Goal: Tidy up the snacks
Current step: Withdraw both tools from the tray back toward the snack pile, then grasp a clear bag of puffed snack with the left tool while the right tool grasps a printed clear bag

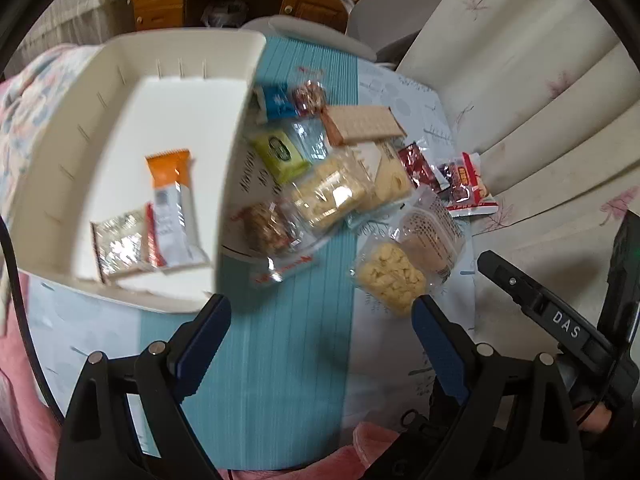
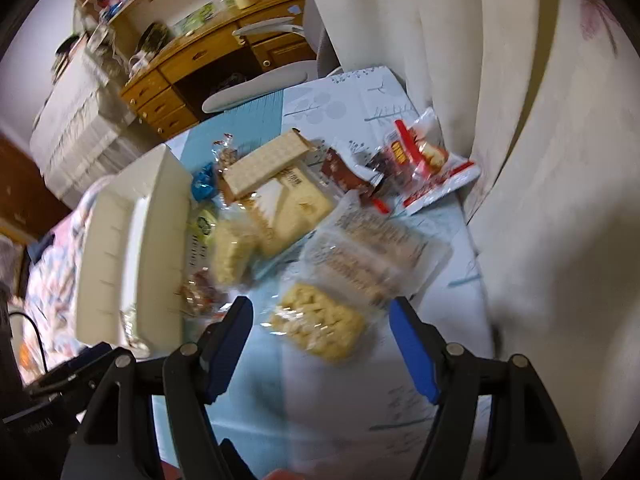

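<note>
A white bin stands at the left of a small cloth-covered table; it also shows in the right wrist view. Inside lie an orange-and-white bar and a clear silvery packet. A heap of snacks lies to its right: a wafer pack, a green packet, yellow biscuit packs, a red packet and a clear bag of yellow puffs. My left gripper is open and empty above the cloth. My right gripper is open, just above the puffs bag.
A cream curtain hangs close along the table's right side. A wooden desk with drawers and a grey chair stand behind the table. A pink cloth lies at the near left. The right gripper's body shows at lower right.
</note>
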